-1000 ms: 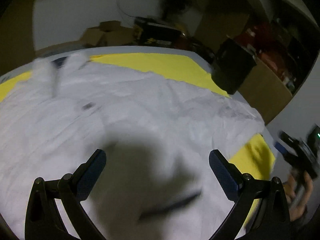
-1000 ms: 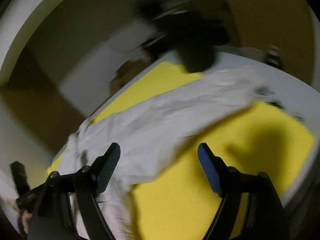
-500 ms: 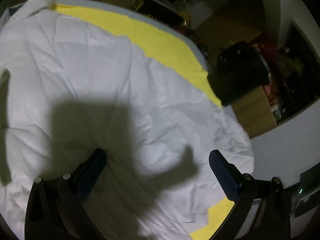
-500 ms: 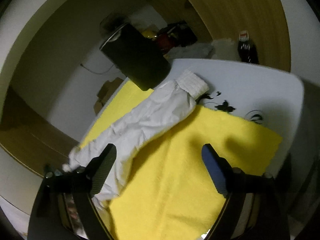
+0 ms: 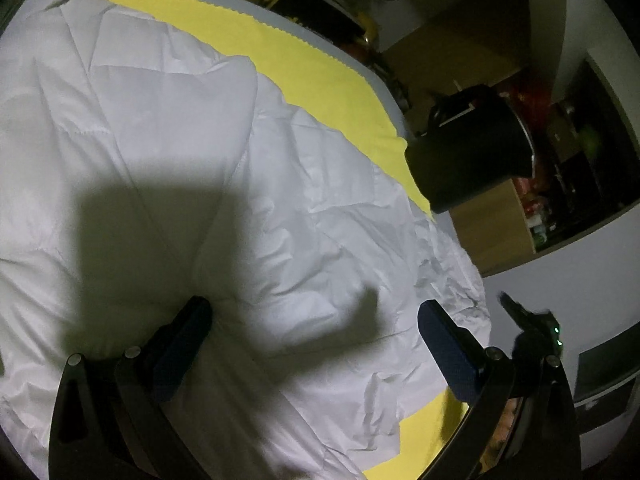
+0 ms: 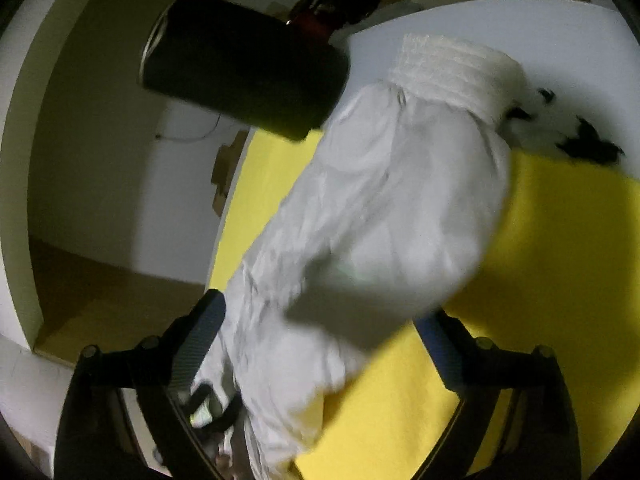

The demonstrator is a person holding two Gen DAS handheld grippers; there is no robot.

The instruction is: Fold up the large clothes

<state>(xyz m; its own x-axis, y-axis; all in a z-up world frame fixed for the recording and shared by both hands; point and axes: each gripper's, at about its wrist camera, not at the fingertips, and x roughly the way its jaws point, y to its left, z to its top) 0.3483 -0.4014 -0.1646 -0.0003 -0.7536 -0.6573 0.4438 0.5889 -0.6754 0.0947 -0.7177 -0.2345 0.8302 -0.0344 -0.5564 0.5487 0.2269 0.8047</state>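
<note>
The white jacket [image 5: 248, 208] lies spread on the yellow cloth [image 5: 320, 76] that covers the counter [image 6: 520, 28], and it fills nearly all the space ahead of and between the fingers of the left gripper [image 5: 314, 344]. A second ago those fingers looked across the garment from higher and farther back; now they hang low over its body, spread wide and empty, casting a heavy shadow on the fabric. The right gripper [image 6: 320, 344] has swung in from the bare yellow cloth, and the sleeve [image 6: 380, 200] now runs forward from between its fingers, which are also spread and hold nothing yet. By my judgement, both hands are closing in for a first fold, with the sleeve likely to be brought inward.

Only the right view shows the sleeve's ribbed cuff [image 6: 452, 68], far ahead of the fingers and resting on the bare counter past the cloth's edge, near dark butterfly prints [image 6: 588, 144]. Only the left view shows the jacket's broad quilted body. The black lamp head [image 5: 472, 152] appears in both, ahead and above.
</note>
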